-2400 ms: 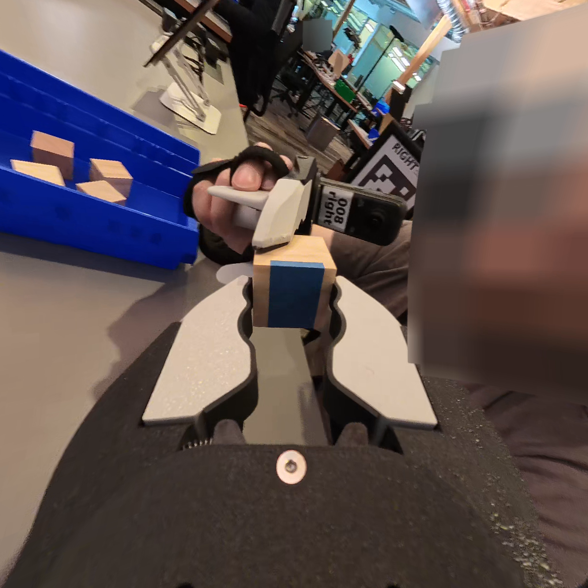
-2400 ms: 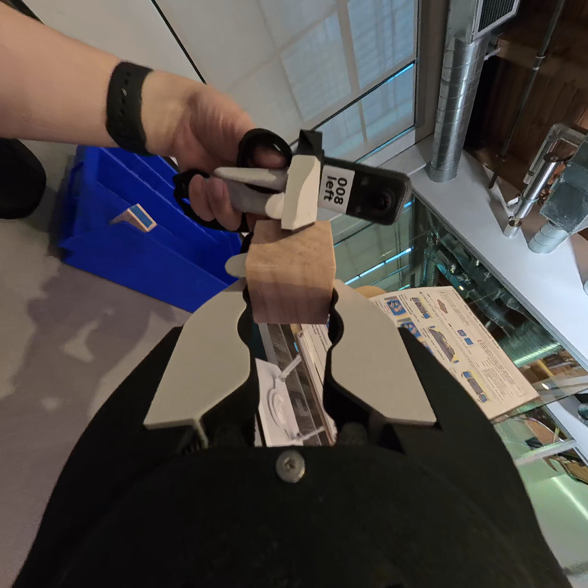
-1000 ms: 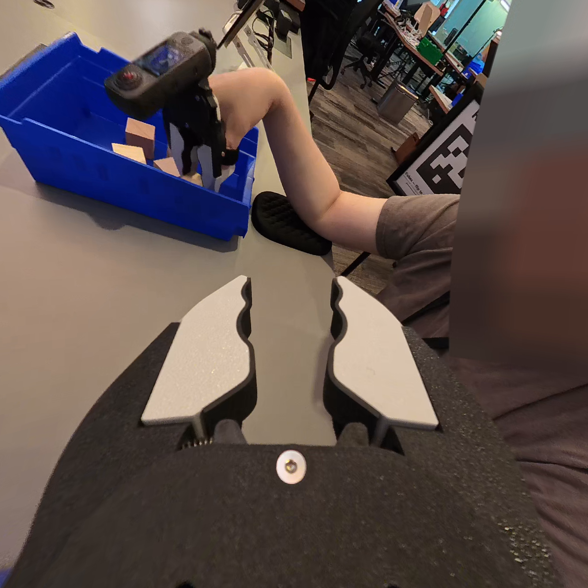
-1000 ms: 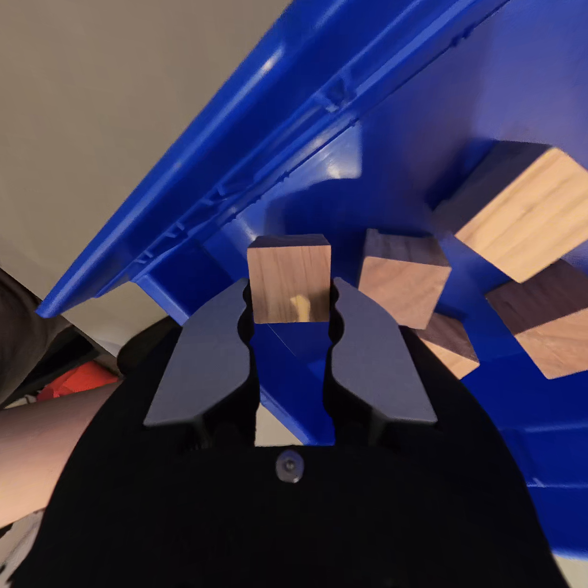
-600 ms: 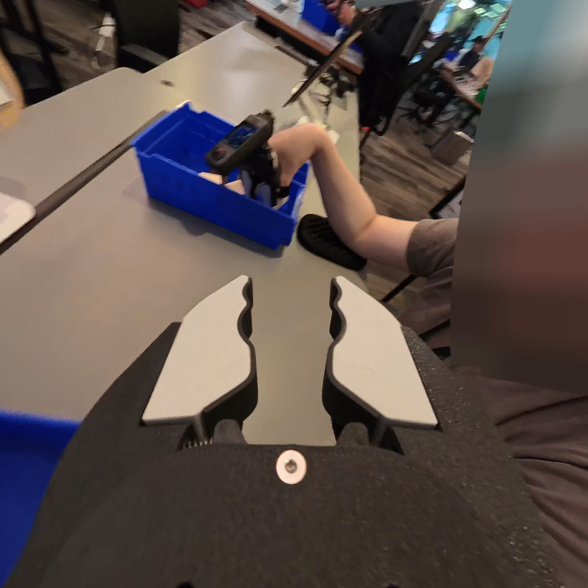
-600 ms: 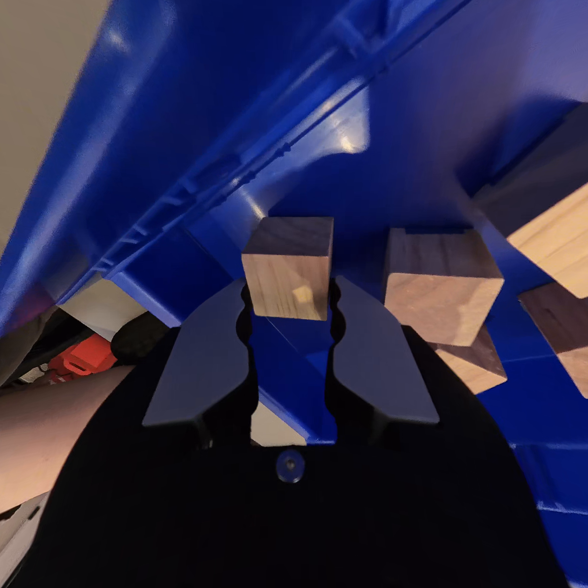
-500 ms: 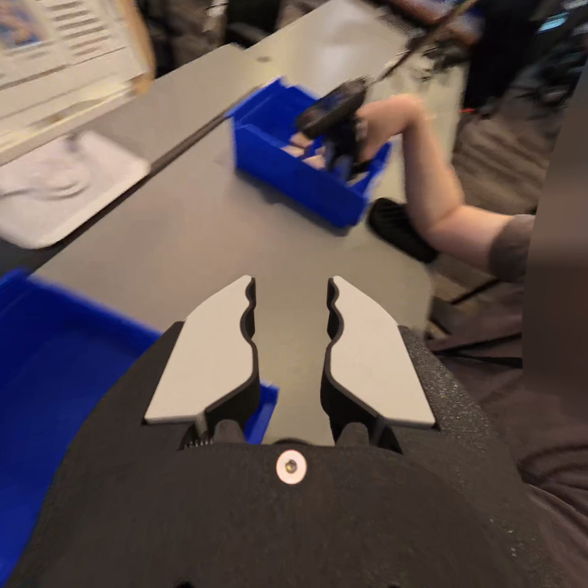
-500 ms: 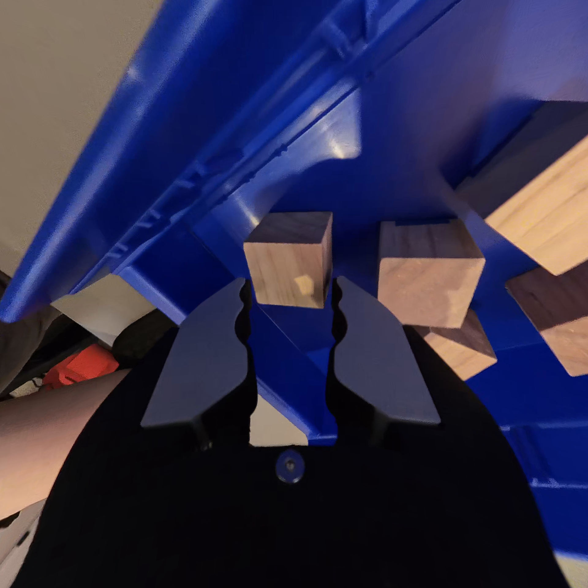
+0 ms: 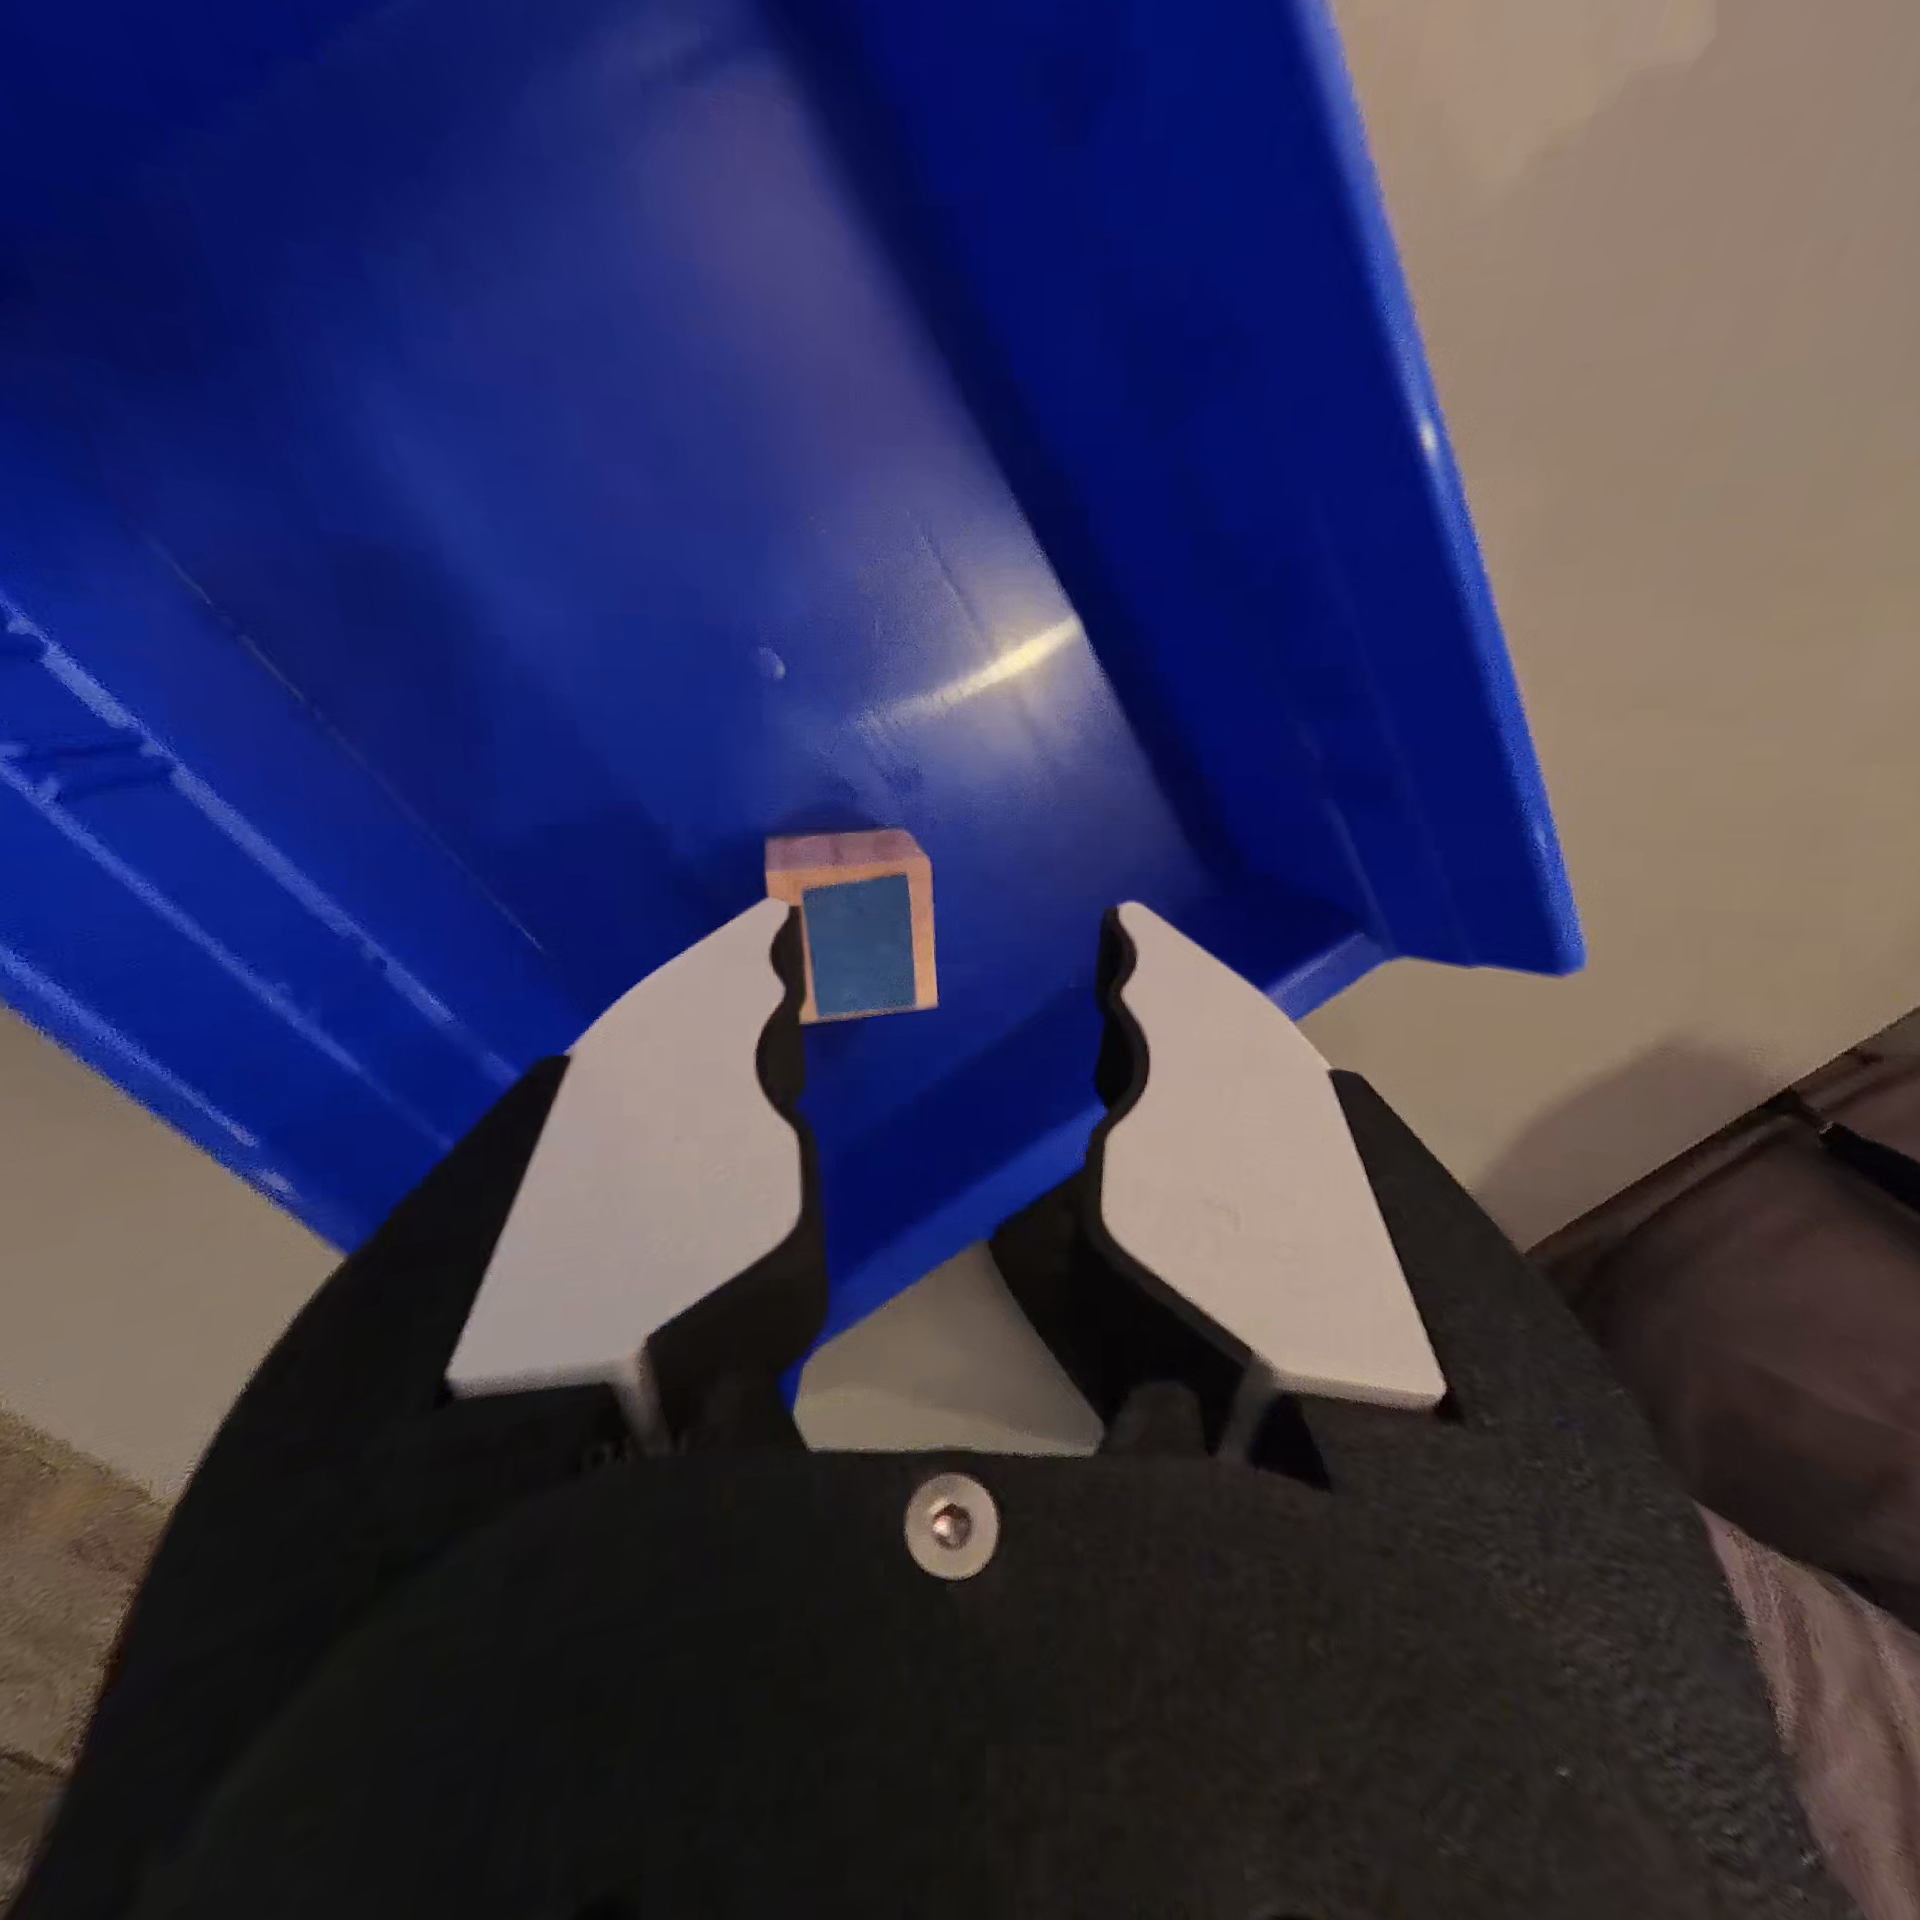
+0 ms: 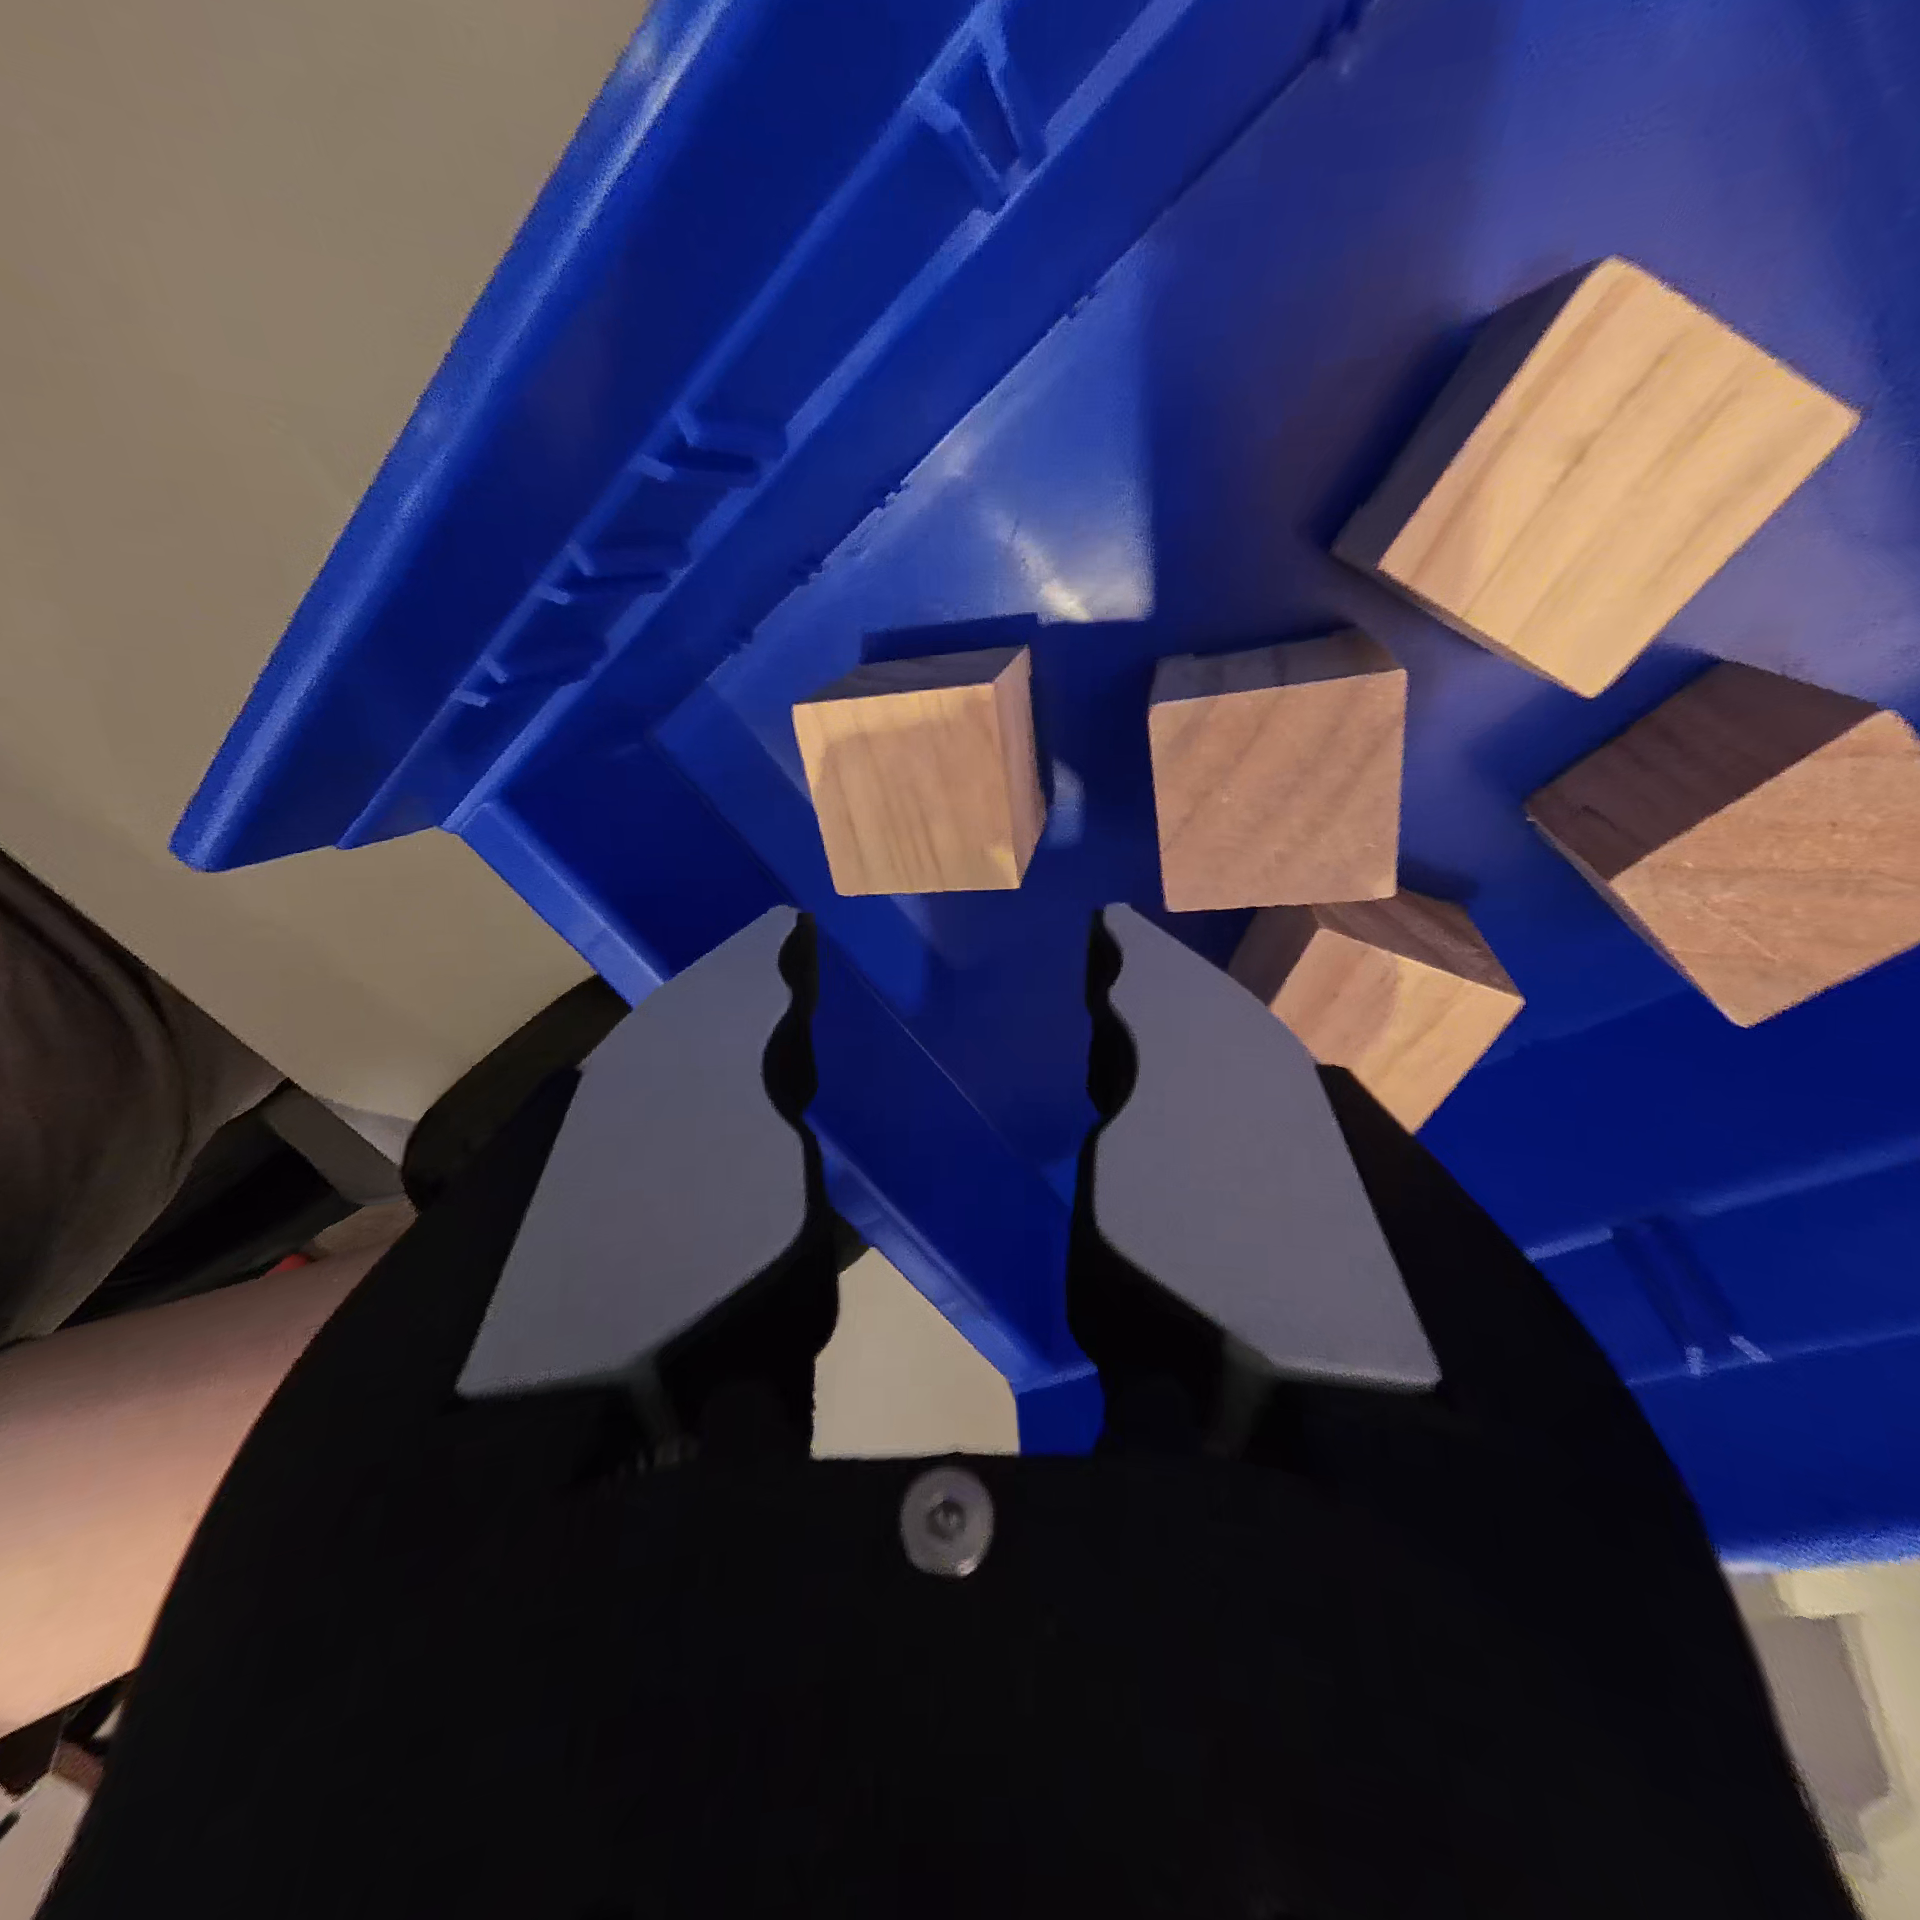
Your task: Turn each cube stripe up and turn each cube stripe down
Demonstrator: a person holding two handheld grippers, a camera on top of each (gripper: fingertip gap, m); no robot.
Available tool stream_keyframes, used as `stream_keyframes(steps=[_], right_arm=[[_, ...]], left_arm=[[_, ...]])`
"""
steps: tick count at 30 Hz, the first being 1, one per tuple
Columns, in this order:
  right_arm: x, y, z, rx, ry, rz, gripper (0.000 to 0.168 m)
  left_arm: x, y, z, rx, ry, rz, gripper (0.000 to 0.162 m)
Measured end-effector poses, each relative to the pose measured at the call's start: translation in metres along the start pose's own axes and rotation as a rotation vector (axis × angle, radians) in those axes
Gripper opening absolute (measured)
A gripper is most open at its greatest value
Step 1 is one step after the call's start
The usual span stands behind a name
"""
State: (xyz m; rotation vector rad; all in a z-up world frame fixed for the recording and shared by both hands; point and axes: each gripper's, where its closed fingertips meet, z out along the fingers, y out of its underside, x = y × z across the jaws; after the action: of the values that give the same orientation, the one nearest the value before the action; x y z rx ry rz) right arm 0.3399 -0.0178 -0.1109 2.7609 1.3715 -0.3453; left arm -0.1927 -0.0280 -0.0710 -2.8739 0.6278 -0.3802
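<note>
I see both tools spread: left tool (image 9: 940, 961) over a blue bin (image 9: 623, 520), right tool (image 10: 945, 961) over another bin (image 10: 1195, 416); grey tabletop (image 10: 260, 312) at 10 o'clock.

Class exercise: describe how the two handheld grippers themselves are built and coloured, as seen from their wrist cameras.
Both match. The left gripper has two flat pale grey fingers with wavy black-padded inner edges, on a textured black body with one silver screw. The right gripper is the same, its fingers shadowed to bluish grey.
</note>
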Motion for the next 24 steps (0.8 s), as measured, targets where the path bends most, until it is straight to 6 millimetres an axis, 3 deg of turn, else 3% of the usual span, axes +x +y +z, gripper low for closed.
stream_keyframes(steps=[3,14,18,22,24], right_arm=[[-0.003,0.001,0.002,-0.006,-0.018,-0.006,0.052],[-0.003,0.001,0.002,-0.012,-0.017,-0.011,0.052],[-0.002,0.002,0.002,-0.015,-0.014,-0.011,0.052],[-0.002,0.004,0.003,-0.028,-0.013,-0.009,0.052],[-0.002,0.005,0.003,-0.033,-0.009,-0.009,0.052]], left_arm=[[-0.015,0.003,0.016,-0.073,-0.023,-0.045,0.061],[-0.026,0.036,0.051,-0.382,-0.104,-0.121,0.074],[-0.030,0.043,0.057,-0.448,-0.130,-0.145,0.070],[-0.028,0.043,0.060,-0.465,-0.119,-0.157,0.046],[-0.029,0.042,0.060,-0.467,-0.128,-0.156,0.046]])
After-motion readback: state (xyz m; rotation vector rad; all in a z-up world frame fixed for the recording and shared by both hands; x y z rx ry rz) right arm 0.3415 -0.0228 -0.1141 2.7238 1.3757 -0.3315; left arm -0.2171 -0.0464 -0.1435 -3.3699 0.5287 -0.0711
